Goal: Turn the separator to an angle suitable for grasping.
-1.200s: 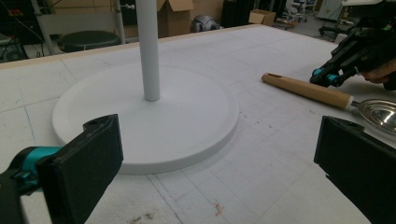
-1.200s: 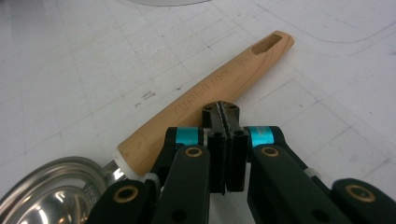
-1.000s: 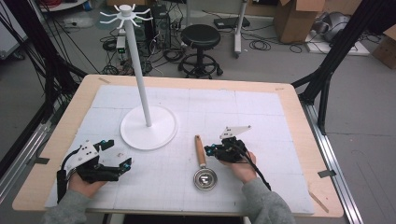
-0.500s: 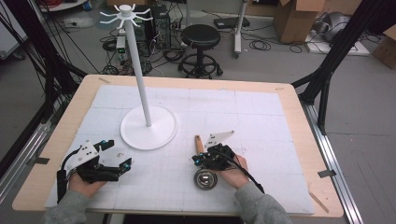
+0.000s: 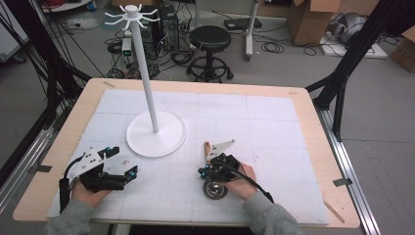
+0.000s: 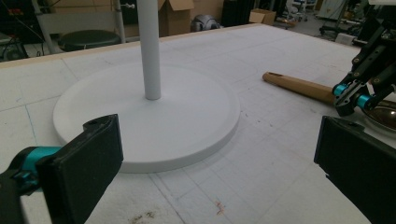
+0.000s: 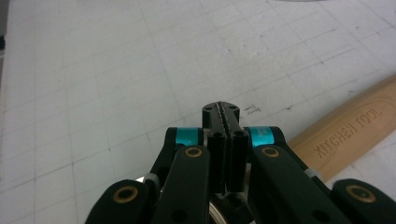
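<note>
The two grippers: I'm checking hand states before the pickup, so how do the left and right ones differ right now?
The left gripper has its jaws wide apart with nothing between them; the right gripper has its jaws pressed together. The left one sits near the white stand base, apart from the ladle; the right one hangs over the ladle's wooden handle. Both are hand-held, black with teal joints.

Lab or workshop: black rig frame (image 5: 359, 46), floor cables (image 5: 286, 47), cardboard boxes (image 5: 308, 19), stool (image 5: 210, 39).
</note>
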Tool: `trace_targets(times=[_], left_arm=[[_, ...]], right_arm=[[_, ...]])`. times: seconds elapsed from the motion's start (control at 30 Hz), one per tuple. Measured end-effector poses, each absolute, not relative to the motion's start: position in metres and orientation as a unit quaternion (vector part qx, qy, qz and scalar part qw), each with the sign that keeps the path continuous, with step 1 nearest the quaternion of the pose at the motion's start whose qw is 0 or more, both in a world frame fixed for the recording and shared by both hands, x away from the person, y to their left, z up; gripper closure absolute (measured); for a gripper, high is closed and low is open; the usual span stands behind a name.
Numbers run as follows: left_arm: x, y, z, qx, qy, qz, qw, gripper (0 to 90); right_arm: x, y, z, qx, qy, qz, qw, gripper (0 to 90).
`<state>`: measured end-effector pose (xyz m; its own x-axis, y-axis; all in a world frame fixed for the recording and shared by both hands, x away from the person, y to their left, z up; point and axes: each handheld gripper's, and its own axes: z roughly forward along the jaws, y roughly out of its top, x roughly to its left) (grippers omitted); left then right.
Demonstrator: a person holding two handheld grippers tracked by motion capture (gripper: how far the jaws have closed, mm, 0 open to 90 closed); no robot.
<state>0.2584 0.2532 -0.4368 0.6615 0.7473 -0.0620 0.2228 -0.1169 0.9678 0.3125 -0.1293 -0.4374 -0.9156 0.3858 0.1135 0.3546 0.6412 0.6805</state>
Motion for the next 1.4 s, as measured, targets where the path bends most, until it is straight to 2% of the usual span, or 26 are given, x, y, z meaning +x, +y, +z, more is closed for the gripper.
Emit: trace_targets(times=[0.27, 1.4], left_arm=[[0.258, 0.253, -0.437, 0.711, 0.341, 0.231, 0.570, 1.8], [0.259, 0.258, -0.438, 0.710, 0.347, 0.232, 0.568, 1.8]], right_arm=[[0.310, -0.126, -0.437, 0.195, 0.915, 0.353, 0.035, 90.0], [0.300, -0.137, -0.435, 0.199, 0.921, 0.333, 0.040, 90.0]])
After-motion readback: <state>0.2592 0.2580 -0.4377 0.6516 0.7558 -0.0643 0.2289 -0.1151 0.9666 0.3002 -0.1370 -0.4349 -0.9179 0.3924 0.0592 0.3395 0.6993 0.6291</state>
